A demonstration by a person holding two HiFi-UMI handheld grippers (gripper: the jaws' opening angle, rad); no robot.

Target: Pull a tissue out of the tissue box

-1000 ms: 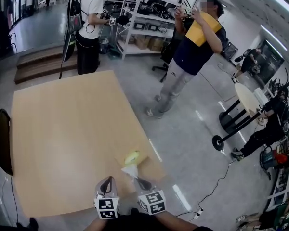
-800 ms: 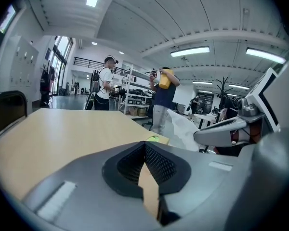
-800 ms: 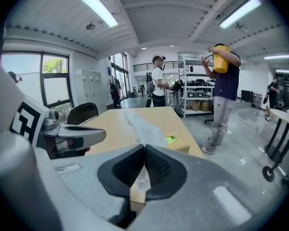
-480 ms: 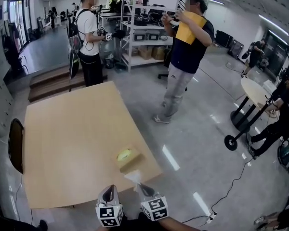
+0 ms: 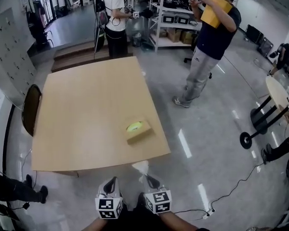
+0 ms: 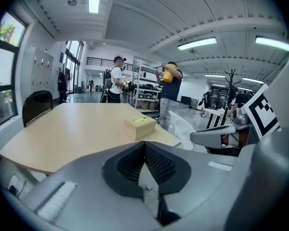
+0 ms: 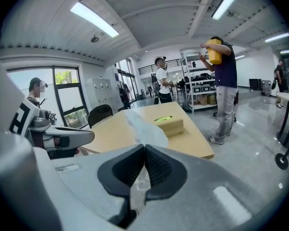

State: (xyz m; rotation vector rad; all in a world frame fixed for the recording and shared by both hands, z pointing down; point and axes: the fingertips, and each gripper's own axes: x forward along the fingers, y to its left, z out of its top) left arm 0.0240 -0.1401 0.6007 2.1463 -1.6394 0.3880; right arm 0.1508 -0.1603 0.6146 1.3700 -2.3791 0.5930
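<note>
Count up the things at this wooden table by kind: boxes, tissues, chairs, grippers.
Tan cardboard tissue box: 1
White tissue: 1
Dark chair: 1
Hand-held grippers: 2 (left hand-held gripper, right hand-held gripper)
Total: 5

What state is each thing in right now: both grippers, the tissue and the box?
left gripper: fingers shut, holding nothing.
right gripper: fingers shut on the tissue.
tissue: fully out of the box, held in the air short of the table's near edge.
tissue box: upright on the table near its right edge, neither gripper touching it.
</note>
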